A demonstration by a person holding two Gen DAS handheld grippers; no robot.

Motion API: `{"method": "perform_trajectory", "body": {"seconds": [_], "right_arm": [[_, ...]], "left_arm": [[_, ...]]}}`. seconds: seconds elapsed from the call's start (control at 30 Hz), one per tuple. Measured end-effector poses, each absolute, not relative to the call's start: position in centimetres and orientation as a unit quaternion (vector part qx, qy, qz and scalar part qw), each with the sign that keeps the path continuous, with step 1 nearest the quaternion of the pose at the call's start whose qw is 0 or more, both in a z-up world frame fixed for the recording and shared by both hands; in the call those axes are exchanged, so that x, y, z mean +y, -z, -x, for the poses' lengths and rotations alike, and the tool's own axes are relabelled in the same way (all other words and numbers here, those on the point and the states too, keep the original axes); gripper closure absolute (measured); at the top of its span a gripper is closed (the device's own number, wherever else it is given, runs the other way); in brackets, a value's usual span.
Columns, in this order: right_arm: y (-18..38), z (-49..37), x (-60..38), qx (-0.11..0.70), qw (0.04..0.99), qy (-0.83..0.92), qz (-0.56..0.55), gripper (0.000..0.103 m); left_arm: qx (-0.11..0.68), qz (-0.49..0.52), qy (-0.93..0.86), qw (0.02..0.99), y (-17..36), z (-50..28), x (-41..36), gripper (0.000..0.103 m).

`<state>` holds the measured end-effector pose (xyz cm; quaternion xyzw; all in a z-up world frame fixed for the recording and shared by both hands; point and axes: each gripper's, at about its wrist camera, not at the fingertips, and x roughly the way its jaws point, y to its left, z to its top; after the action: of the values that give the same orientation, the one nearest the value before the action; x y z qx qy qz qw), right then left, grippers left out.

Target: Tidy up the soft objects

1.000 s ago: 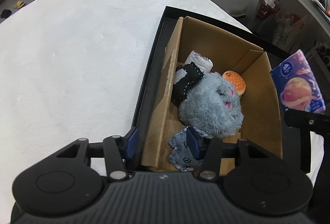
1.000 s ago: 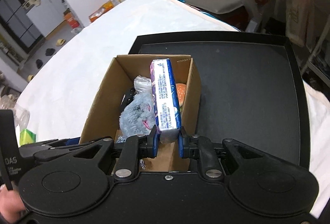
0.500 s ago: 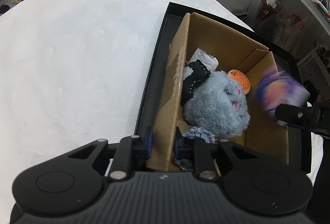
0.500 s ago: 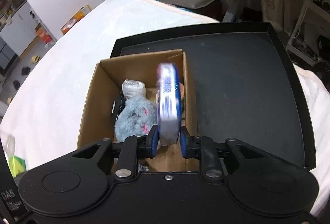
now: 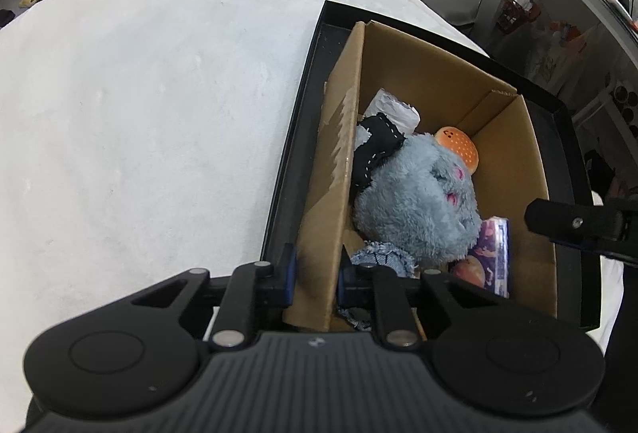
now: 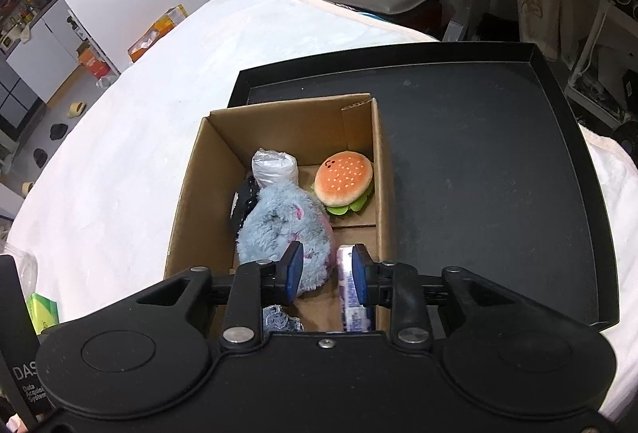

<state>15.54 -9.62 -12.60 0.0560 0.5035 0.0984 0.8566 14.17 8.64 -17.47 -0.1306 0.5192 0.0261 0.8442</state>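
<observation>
The left gripper (image 5: 315,271) pinches the box (image 5: 335,170) wall to steady it, while the right gripper (image 6: 325,269) hangs wide over the dropped tissue pack (image 6: 353,297).

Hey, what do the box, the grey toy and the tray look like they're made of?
Box: corrugated cardboard, matte brown, fluted edge showing. Grey toy: plush, long fuzzy pile. Tray: smooth black, slight sheen, likely plastic or metal.

Legible text: "DAS" in white capitals, with smaller partly cut lines beneath reading roughly "Data Acquisi… System", on a black device housing (image 6: 18,373) far left of the right gripper's jaws. Print on the tissue pack (image 6: 353,297) beside the right-hand jaw is unreadable.
</observation>
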Motion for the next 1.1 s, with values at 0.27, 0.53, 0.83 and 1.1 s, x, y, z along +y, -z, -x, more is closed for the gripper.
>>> {"method": "perform_trajectory", "body": {"seconds": [0.27,0.53,0.83,1.1], "right_arm": [[11.9,-14.8,-11.1,0.495,0.862,-0.095,-0.059,0.048],[10.8,-13.4,-13.4,0.478,0.869,-0.101,-0.077,0.034],[9.8,-11.8,-16.0,0.468,0.874,-0.098,-0.092,0.014],[8.4,-10.5,-18.1,0.446,0.883,-0.102,-0.106,0.001]], "left_arm": [[0.530,0.121,-0.036,0.838,16.8,-14.5,8.3,0.082],[0.531,0.105,-0.049,0.840,14.8,-14.0,7.9,0.068],[0.521,0.066,-0.054,0.849,12.1,-12.7,6.0,0.039],[0.509,0.029,-0.053,0.859,9.8,-11.6,3.6,0.027]]}}
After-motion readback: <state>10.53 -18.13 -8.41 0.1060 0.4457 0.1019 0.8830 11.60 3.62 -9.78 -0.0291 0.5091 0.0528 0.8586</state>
